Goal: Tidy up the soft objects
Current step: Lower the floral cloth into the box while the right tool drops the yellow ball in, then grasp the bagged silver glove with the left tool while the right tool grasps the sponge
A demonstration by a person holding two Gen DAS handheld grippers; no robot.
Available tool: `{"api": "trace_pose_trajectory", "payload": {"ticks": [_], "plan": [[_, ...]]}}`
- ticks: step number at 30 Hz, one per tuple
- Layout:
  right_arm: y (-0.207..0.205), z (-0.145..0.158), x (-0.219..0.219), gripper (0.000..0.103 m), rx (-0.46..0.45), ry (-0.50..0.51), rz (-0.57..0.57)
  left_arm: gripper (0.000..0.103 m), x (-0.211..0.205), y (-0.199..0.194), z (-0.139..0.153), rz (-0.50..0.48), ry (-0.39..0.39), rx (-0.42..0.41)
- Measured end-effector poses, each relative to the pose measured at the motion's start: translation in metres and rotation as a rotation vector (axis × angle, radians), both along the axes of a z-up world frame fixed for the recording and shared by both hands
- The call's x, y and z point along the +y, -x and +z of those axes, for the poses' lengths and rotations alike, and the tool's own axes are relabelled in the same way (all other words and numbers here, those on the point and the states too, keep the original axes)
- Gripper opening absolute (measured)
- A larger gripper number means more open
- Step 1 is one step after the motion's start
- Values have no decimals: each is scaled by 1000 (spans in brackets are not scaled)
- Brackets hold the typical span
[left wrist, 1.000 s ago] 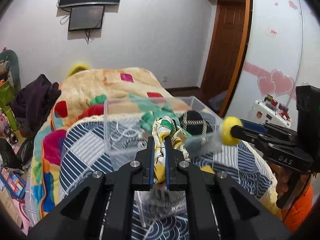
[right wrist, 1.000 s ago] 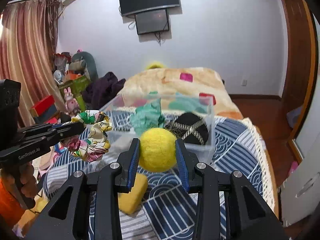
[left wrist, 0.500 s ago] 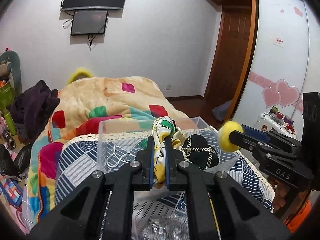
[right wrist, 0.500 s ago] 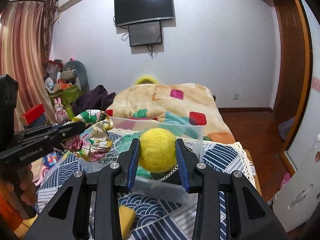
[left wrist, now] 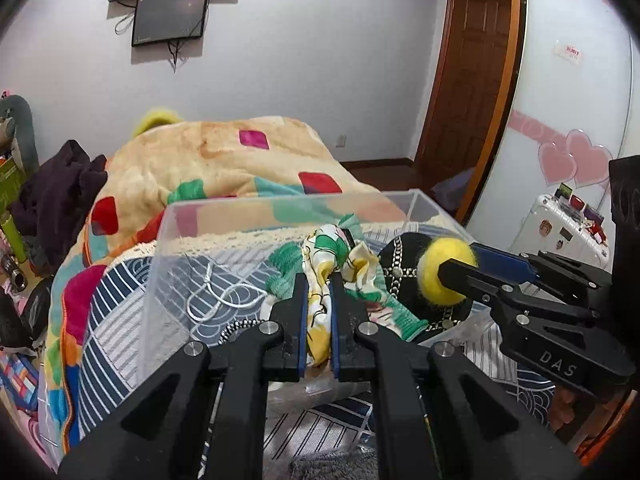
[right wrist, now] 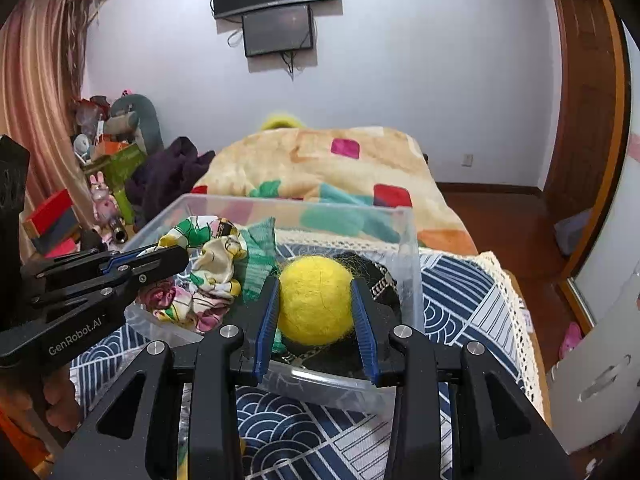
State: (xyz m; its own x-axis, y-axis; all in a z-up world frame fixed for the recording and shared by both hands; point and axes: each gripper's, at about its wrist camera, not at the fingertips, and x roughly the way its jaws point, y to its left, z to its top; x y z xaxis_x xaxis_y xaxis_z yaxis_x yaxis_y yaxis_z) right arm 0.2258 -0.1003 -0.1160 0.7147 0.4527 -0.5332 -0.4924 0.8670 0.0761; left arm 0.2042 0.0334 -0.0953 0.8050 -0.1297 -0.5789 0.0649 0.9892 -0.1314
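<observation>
A floral patterned cloth (left wrist: 320, 280) is clamped between the narrow-set fingers of the left gripper (left wrist: 319, 308), with its loose folds bunched just ahead of the tips, over the clear plastic bin (left wrist: 280, 216). A fuzzy yellow ball (right wrist: 316, 300) is pinched between the blue pads of the right gripper (right wrist: 316, 312), likewise held above the bin's near edge. Directly beyond and below the ball, a black item with chain trim (left wrist: 400, 256) is seen inside the bin, and a green knitted piece (right wrist: 260, 256) lies between the two grippers. The bin is set on a navy patterned bedspread (right wrist: 460, 312).
</observation>
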Motion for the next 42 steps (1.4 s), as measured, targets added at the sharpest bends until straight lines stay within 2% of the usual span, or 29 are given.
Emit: {"api": "trace_pose_trajectory", "payload": {"ticks": [5,10,14,17,19,24,28,30,31,35,42], "plan": [[-4,-5,-1,33,25,11,0,8,-5,-4,-11,-6,-35,31],[-3,-9,-1,36,35,33,-1,16,-3,-1,-9,-15,-42,33],[-1,-6,-5,36,35,40,-3,26,0,2,-8,-17,-37,38],[0,-4,-6,41,32,46,-6,29,1,7,-6,-17,-22,35],[1,-3,-7,49,30,46,-6,30,1,11,-5,-24,-11,35],[6,2,-5,53,9,52,-6,47,0,23,3,-29,-8,17],[14,11,-6,61,-26,51,-11,61,2,38,15,-29,-5,-11],[17,15,-6,64,-43,46,-14,79,4,45,20,-21,-5,-17],[20,18,-7,66,-51,41,-13,83,5,49,22,-16,-3,-21],[30,26,-9,77,-88,17,-11,91,11,66,27,-7,-1,-29],[45,18,-5,78,-69,-2,28,94,21,84,14,16,7,16]]}}
